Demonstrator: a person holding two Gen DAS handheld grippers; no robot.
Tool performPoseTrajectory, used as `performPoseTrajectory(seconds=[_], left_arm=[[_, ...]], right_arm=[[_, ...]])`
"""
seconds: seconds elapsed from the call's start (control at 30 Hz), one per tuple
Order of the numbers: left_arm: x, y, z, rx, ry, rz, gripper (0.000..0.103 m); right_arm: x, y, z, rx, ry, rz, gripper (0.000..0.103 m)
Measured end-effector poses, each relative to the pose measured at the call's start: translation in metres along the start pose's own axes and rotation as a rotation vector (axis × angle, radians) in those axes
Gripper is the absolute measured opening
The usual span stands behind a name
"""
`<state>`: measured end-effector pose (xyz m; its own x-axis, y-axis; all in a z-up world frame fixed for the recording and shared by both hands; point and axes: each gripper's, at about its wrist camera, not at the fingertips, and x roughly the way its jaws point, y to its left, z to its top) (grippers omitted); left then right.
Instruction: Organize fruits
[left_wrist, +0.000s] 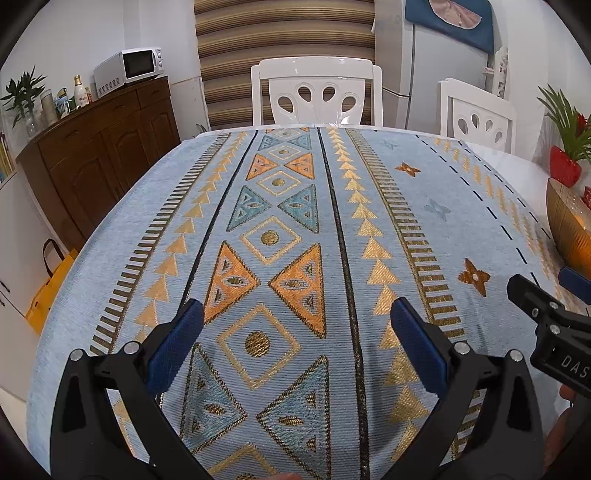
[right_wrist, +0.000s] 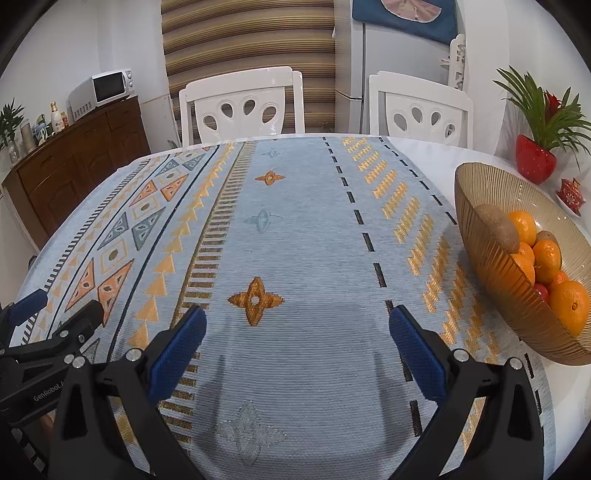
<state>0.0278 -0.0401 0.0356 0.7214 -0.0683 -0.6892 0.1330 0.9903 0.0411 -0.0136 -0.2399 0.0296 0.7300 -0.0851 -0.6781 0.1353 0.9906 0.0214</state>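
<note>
A ribbed amber glass bowl (right_wrist: 491, 280) stands at the right of the table and holds several oranges (right_wrist: 569, 306), a brown kiwi (right_wrist: 496, 229) and a red fruit (right_wrist: 542, 292). Its edge also shows in the left wrist view (left_wrist: 565, 221). My right gripper (right_wrist: 297, 325) is open and empty, low over the patterned cloth (right_wrist: 306, 240), left of the bowl. My left gripper (left_wrist: 295, 317) is open and empty over the cloth's middle (left_wrist: 280, 229). The right gripper (left_wrist: 546, 306) shows at the right edge of the left wrist view.
Two white chairs (right_wrist: 242, 107) (right_wrist: 419, 109) stand at the table's far side. A red vase with a green plant (right_wrist: 535, 158) and a small red ornament (right_wrist: 571, 195) stand behind the bowl. A wooden sideboard with a microwave (left_wrist: 127, 70) is at the left wall. A yellow bag (left_wrist: 51, 284) sits on the floor.
</note>
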Motion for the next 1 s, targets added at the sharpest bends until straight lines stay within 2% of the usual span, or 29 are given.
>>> performPoseTrajectory(seconds=[1.0], left_arm=[[0.0029,0.0013,0.0004,-0.003,0.009,0.004,0.1]], right_arm=[[-0.0001,-0.0004,0.0014,-0.009,0.0,-0.004,0.098]])
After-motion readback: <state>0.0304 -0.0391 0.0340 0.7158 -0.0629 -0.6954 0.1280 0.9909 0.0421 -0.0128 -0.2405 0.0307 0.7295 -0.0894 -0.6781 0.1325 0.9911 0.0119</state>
